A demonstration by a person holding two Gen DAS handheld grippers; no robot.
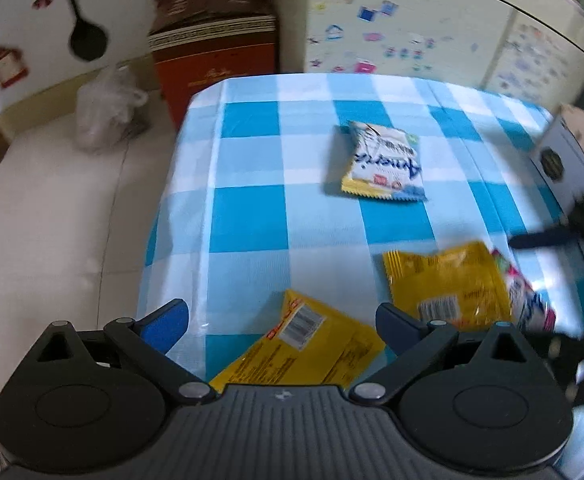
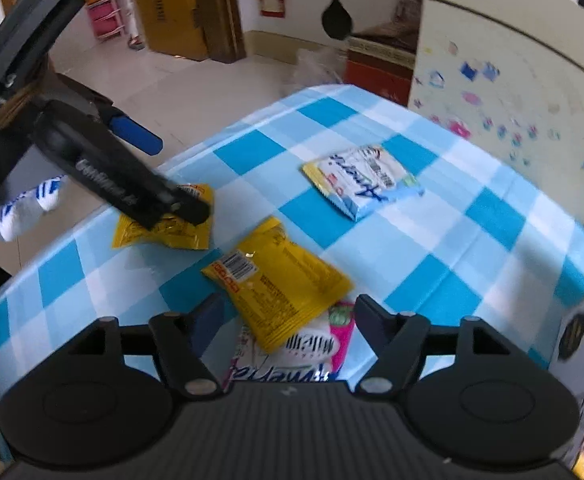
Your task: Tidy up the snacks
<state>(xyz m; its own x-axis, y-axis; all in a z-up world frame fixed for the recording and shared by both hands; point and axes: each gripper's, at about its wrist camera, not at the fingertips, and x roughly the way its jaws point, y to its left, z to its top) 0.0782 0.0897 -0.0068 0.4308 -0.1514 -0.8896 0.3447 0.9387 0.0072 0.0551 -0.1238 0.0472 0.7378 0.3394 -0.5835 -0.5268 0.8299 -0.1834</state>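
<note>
- The left gripper (image 1: 282, 312) is held wide open low in the left wrist view, above a yellow packet (image 1: 304, 350) lying between its fingers; nothing is gripped.
- The right gripper (image 2: 282, 320) is likewise open at the bottom of its view, over a second yellow packet (image 2: 280, 284) that overlaps a pink-and-white packet (image 2: 292, 356).
- A white-and-blue packet (image 1: 384, 166) lies apart at centre frame on the checked tablecloth (image 1: 248, 216).
- A white box (image 1: 564, 164) is seen at the right edge.
</note>
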